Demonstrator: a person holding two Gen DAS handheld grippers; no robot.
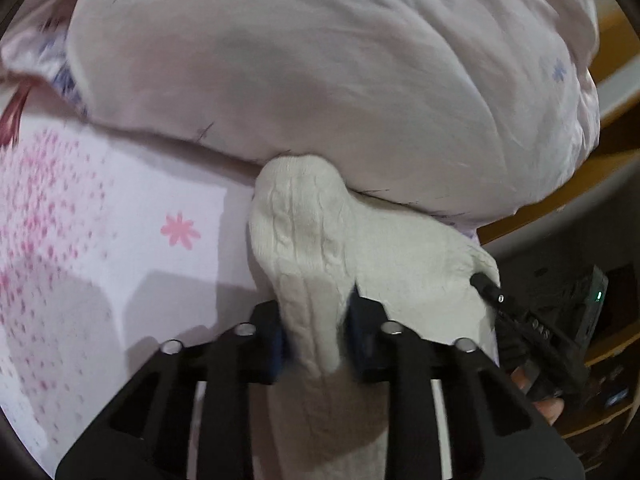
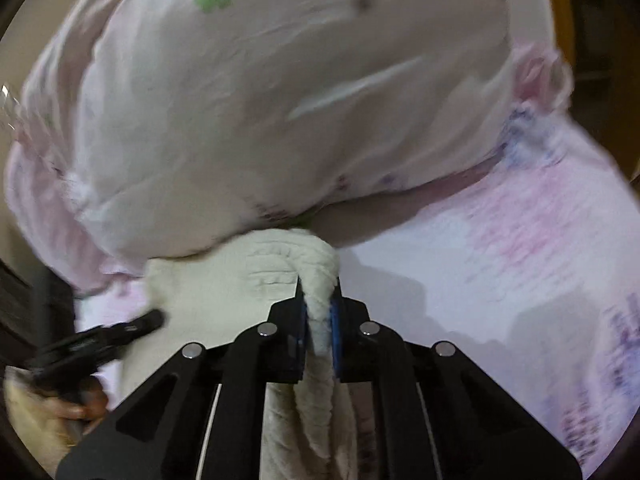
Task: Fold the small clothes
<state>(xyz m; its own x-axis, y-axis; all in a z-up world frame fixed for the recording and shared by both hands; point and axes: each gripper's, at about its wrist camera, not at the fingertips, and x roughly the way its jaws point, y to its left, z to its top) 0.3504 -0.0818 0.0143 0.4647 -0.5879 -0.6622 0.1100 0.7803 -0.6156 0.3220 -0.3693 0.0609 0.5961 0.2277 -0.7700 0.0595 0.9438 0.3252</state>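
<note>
Both tongs, left (image 1: 316,320) and right (image 2: 319,320), are clamping folds of a white sock (image 1: 320,232) lying on the bed (image 1: 120,240); a pillow (image 1: 320,60) is crowding its far end.

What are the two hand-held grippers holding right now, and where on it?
Both grip one white knit garment. The left hand-held gripper pinches a bunched cable-knit ridge; the right hand-held gripper pinches another raised fold near the pillow.
</note>
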